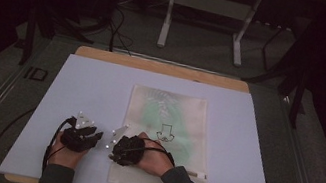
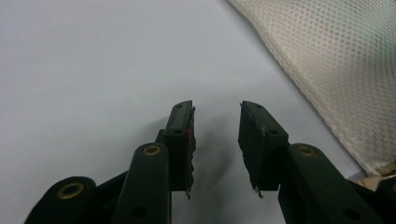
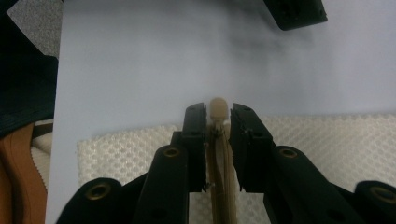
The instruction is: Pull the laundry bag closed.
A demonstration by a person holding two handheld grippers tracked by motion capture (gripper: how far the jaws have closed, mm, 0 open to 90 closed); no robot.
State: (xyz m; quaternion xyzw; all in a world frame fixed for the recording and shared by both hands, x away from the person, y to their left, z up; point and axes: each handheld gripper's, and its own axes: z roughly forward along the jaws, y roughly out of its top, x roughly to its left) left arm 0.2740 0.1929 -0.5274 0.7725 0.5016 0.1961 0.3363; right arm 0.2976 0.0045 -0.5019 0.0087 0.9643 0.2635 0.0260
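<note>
Jaws of right gripper [image 3: 217, 116] pinching zipper pull [image 3: 218, 108] of mesh bag [image 1: 165, 122]; left gripper [image 2: 216, 119] spread, low over table [image 1: 91, 84].

Mesh bag [image 1: 165, 122] near left corner hidden under right gripper [image 1: 116, 150] in high view. Zipper pull [image 3: 218, 108] blurred between jaws, contact unclear. Print on bag too small to read. Person cut off at bottom edge.

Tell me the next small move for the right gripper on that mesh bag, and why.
Probably draw the right gripper along the mesh bag edge, pulling the zipper tab. Its jaws sit either side of the tab at the bag's near corner, nearly closed on it. The left gripper stands open over bare mat beside the bag and could first pin the fabric.
</note>
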